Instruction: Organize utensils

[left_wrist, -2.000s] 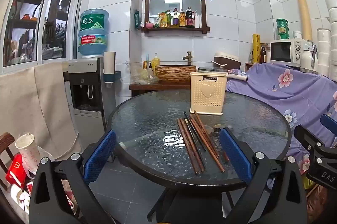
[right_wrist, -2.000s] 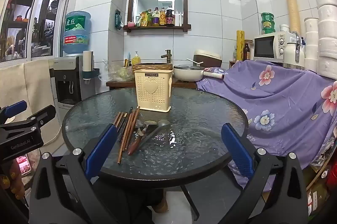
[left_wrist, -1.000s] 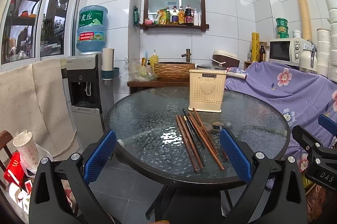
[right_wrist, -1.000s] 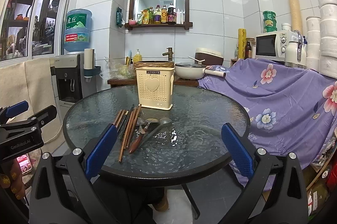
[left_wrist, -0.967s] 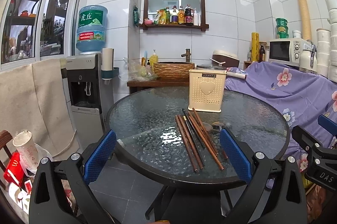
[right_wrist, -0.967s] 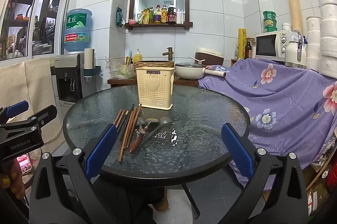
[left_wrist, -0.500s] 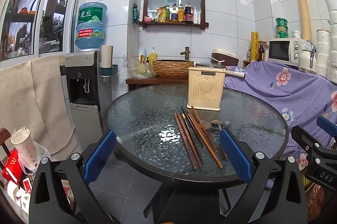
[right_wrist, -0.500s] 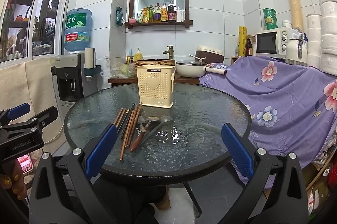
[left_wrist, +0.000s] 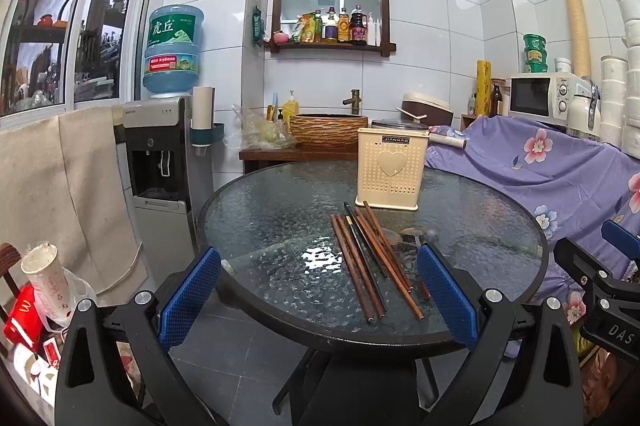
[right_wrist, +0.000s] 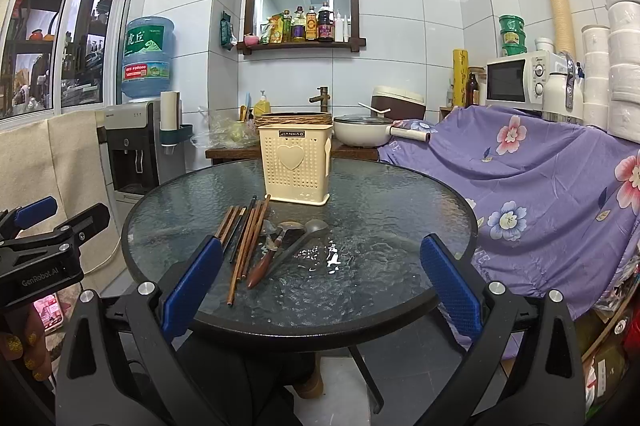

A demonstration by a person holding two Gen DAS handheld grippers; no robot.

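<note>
Several brown and black chopsticks (left_wrist: 368,258) lie side by side on the round glass table (left_wrist: 280,222), and show in the right wrist view (right_wrist: 244,238) too. Spoons (right_wrist: 292,238) lie just right of them, one with a wooden handle. A cream perforated utensil holder (left_wrist: 390,167) stands upright behind them, also in the right wrist view (right_wrist: 295,163). My left gripper (left_wrist: 318,298) is open and empty, held before the table's near edge. My right gripper (right_wrist: 320,290) is open and empty, at the same edge, to the right.
A water dispenser (left_wrist: 160,153) stands left of the table. A purple flowered cloth (right_wrist: 540,165) covers furniture on the right, with a microwave (right_wrist: 520,79) above. A wooden side table with a basin (left_wrist: 324,129) and a pan (right_wrist: 364,129) stands behind.
Both grippers have drifted slightly nearer and higher over the table edge. Nothing on the table has moved, and both grippers stay open.
</note>
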